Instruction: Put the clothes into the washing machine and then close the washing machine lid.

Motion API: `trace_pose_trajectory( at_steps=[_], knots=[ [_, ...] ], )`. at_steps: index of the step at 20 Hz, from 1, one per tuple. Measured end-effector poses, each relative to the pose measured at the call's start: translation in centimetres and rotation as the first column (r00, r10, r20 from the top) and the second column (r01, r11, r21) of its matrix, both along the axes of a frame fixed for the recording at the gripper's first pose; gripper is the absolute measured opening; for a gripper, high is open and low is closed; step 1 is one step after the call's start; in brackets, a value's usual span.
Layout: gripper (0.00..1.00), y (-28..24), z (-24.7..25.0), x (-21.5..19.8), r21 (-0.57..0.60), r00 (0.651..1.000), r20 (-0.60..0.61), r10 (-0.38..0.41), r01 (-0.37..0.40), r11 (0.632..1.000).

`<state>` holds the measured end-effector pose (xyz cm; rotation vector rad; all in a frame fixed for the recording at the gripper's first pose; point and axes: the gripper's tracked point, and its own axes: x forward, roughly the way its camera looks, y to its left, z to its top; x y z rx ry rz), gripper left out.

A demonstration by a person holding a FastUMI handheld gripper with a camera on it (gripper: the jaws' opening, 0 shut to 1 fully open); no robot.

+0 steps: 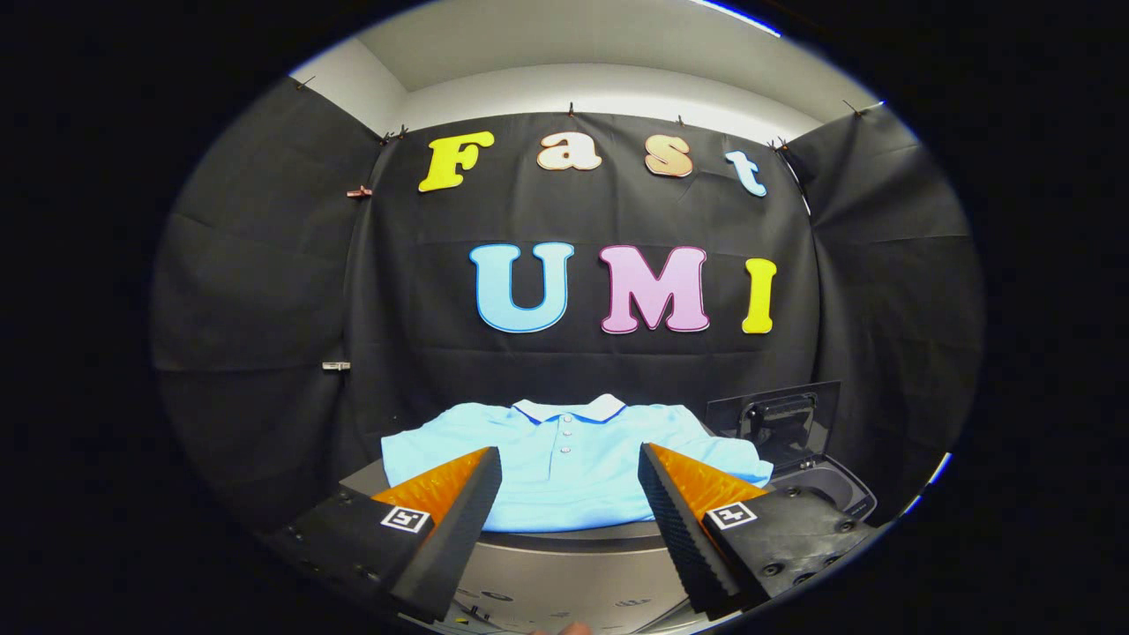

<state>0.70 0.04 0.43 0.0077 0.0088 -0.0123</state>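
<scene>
Black cloth is hanging all around the back of this booth, and up front a grey washing machine top (564,551) is carrying everything. Starting from the gripper (569,472): its two fingers are spread wide apart and gripping nothing, just hanging over the near edge of the machine top with a big gap between them. My guess is they're being kept released like that so they can come down around a fold of fabric.

Just ahead of the fingers, a light blue polo shirt (564,472) is lying flat on the machine top, taking up most of it from the left edge across to the middle. It's folded up neatly, front side up, with the white collar (571,408) pointing toward the far edge and the button strip running straight toward the fingers. Folded like this, its long axis is going left to right, across the line of the fingers.

Beyond the shirt, at the right far corner, the dark lid (776,414) is standing propped up, and the opening (825,489) below it is sitting just beside the shirt's right sleeve. Looks like it's left open so the shirt can go straight in.
</scene>
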Motion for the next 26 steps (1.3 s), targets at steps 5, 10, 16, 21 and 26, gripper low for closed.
trace_pose_trajectory(
  at_steps=[5, 10, 16, 21, 26],
  knots=[
    [0.98, -0.5, 0.0, 2.5, 0.024, 0.999, -0.048, -0.011, 0.012, 1.0],
    [0.98, 0.0, -0.6, 6.1, 0.037, 0.992, -0.128, 0.011, -0.006, 0.999],
    [0.98, -0.5, -1.9, 11.4, 0.036, 0.968, -0.25, 0.001, 0.008, 0.999],
    [0.98, -0.3, -5.1, 14.6, -0.002, 0.909, -0.416, 0.008, -0.01, 1.0],
    [0.99, -0.5, -8.1, 16.4, -0.019, 0.834, -0.551, -0.021, 0.012, 1.0]
  ],
)
